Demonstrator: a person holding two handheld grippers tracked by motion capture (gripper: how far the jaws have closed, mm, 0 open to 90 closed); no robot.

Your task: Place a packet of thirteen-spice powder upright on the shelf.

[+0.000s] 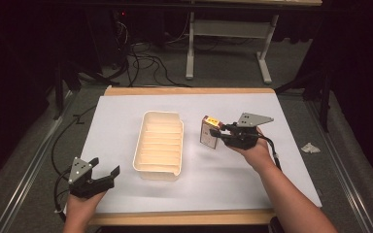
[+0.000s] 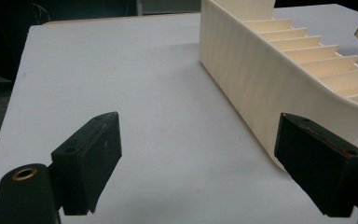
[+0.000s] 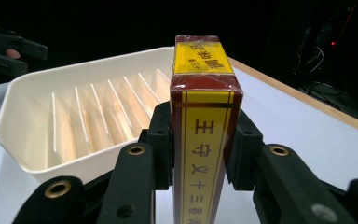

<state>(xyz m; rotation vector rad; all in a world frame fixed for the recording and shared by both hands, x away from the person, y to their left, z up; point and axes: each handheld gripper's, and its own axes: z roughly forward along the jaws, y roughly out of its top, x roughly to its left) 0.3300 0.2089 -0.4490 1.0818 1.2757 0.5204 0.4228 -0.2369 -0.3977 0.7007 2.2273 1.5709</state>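
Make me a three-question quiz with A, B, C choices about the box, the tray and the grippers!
1. Where is the box?
A. inside the tray
B. held above the table, right of the tray
C. on the floor

2. What colour is the tray?
A. cream
B. blue
C. green

3. How is the left gripper?
A. shut on the box
B. shut on the tray
C. open, holding nothing

Answers:
1 B, the right gripper clamps the box beside the tray, over the white table.
2 A, its walls and dividers look cream.
3 C, in the left gripper view its jaws stand wide apart over bare table.
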